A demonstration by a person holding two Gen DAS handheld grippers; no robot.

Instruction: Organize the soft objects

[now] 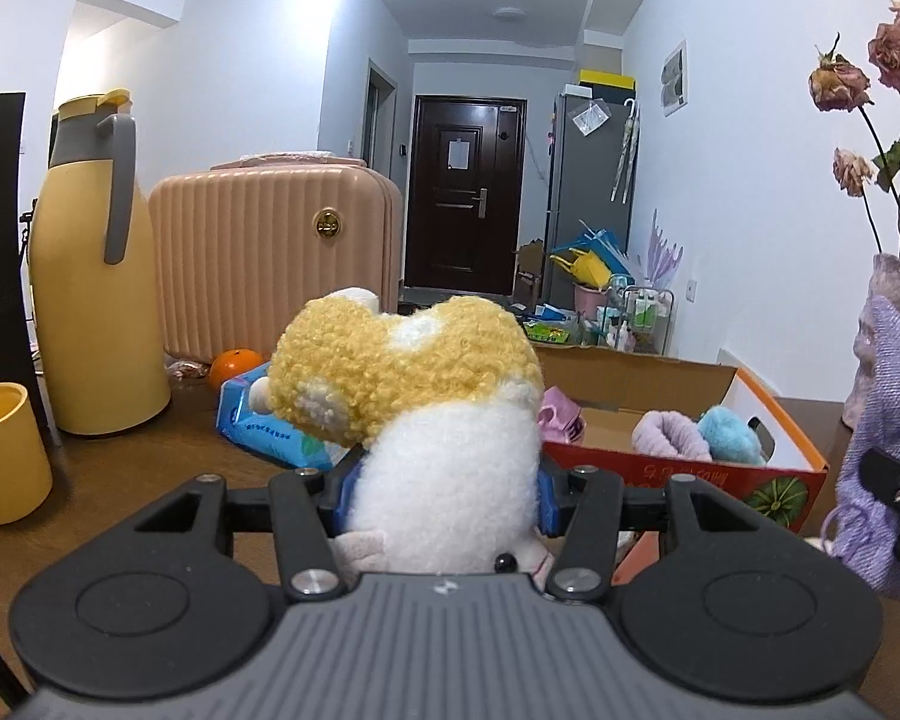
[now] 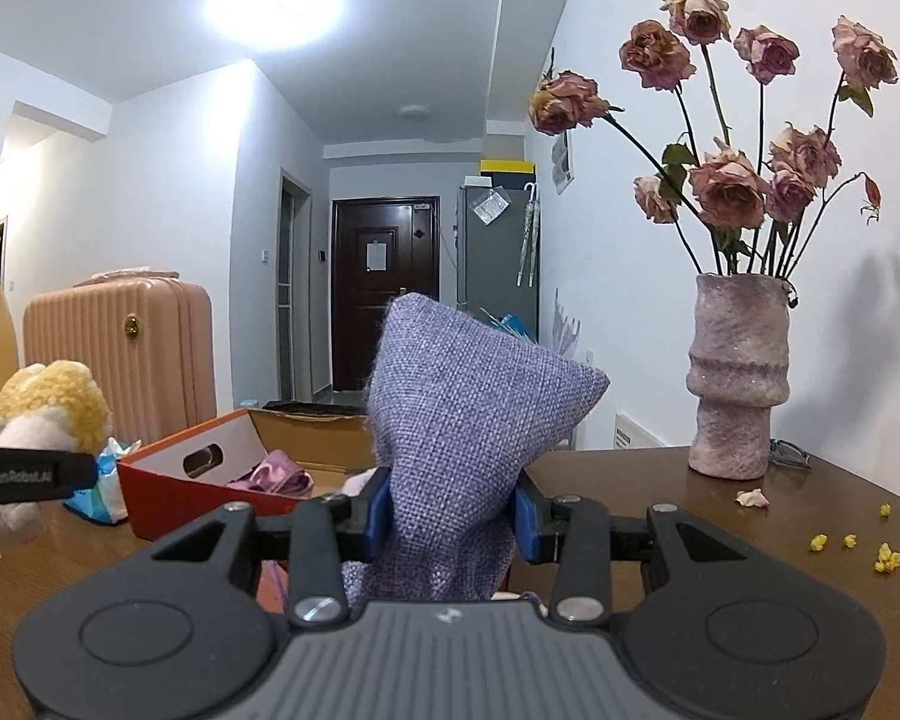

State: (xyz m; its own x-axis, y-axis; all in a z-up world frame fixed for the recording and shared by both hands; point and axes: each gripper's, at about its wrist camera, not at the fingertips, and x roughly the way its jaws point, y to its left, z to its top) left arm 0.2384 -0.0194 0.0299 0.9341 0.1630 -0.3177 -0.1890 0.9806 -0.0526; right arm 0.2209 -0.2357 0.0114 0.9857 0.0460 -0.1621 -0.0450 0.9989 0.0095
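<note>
Jaws of left gripper [image 1: 447,495] clamp plush toy [image 1: 414,396]; right gripper [image 2: 450,513] clamps purple pouch [image 2: 468,414]

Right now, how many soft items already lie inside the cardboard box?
3 visible: a pink item at the left end, a lilac roll toward the right, a blue plush beside it. The box wall may hide more.

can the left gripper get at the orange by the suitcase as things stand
Probably not. The left gripper is shut on the plush toy, so its jaws are full. The orange lies in the open, left of the blue pack.
</note>
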